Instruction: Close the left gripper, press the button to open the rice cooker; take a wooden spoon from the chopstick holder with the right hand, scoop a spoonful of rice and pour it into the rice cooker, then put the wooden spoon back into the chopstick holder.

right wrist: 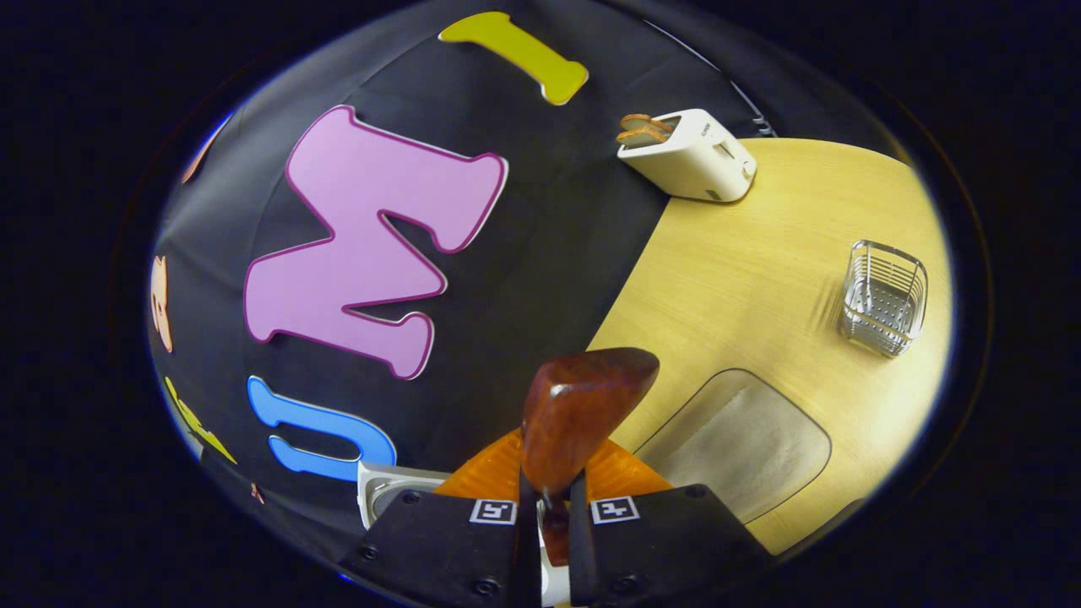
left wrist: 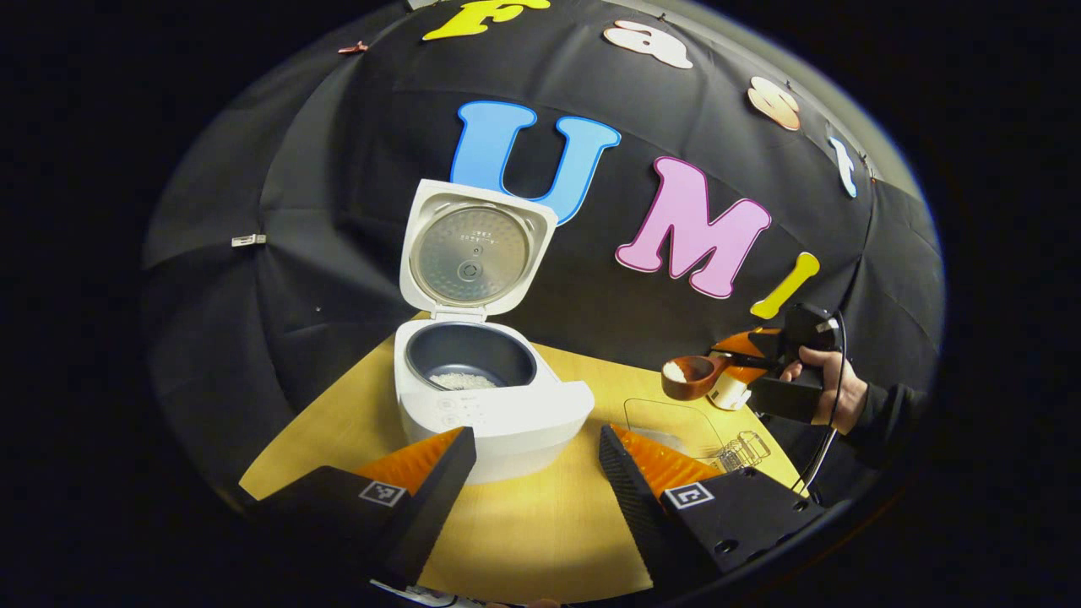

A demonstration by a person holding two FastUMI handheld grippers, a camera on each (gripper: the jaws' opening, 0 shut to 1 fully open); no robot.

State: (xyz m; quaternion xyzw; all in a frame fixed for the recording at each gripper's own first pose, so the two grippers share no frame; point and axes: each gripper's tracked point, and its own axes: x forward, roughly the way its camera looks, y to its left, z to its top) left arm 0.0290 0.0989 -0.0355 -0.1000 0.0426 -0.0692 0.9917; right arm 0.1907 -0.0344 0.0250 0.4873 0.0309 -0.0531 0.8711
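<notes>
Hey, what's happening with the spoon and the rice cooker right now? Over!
Left gripper open, idle. Right gripper shut on wooden spoon, rice loaded. Rice cooker lid open, path looks clear.

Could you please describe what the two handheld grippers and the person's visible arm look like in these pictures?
The left gripper has two wedge-shaped fingers on blocky black bodies, each with a small square black-and-white marker. The right gripper shows the same black blocks, screws and paired square markers. In the left gripper view it is a black boxy unit with a black cable looping down beside the hand, which emerges from a dark sleeve.
</notes>
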